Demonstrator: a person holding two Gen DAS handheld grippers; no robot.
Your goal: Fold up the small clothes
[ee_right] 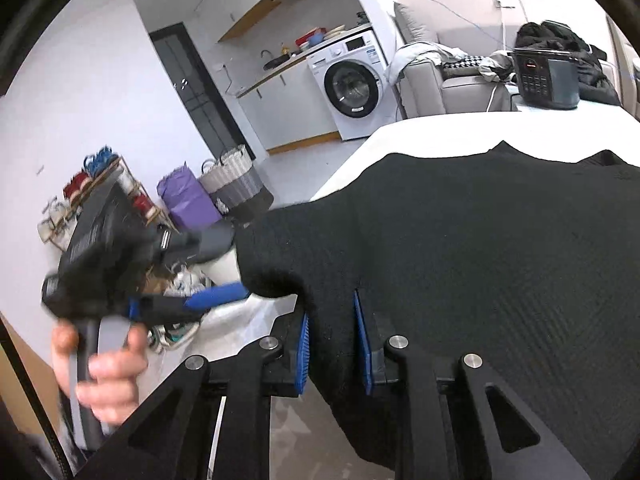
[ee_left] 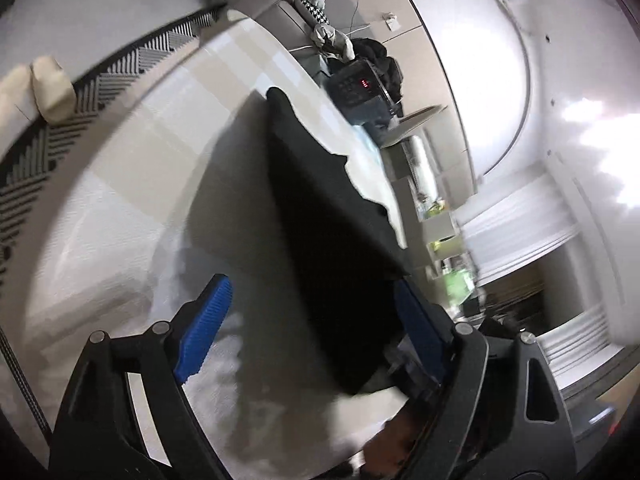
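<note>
A black knit garment (ee_right: 480,248) is spread over the white table (ee_right: 420,132), filling the centre and right of the right wrist view. Its lower left edge is lifted and pinched between the blue pads (ee_right: 302,356) of the right gripper (ee_right: 334,344), which is closed on the fabric at bottom centre. In the left wrist view the same garment (ee_left: 320,208) is seen as a dark slab running from upper centre to lower centre, over the table (ee_left: 140,160). The left gripper (ee_left: 316,328) is spread wide, blue pads (ee_left: 206,328) well apart; the cloth passes between them, touching the right-hand pad, not clamped. At lower left of the right wrist view, the left gripper (ee_right: 224,298) is seen blurred, held by a hand (ee_right: 108,376). A dark cooker (ee_right: 546,78) stands at the table's far end, upper right; a washing machine (ee_right: 352,88) is seen at upper centre.
</note>
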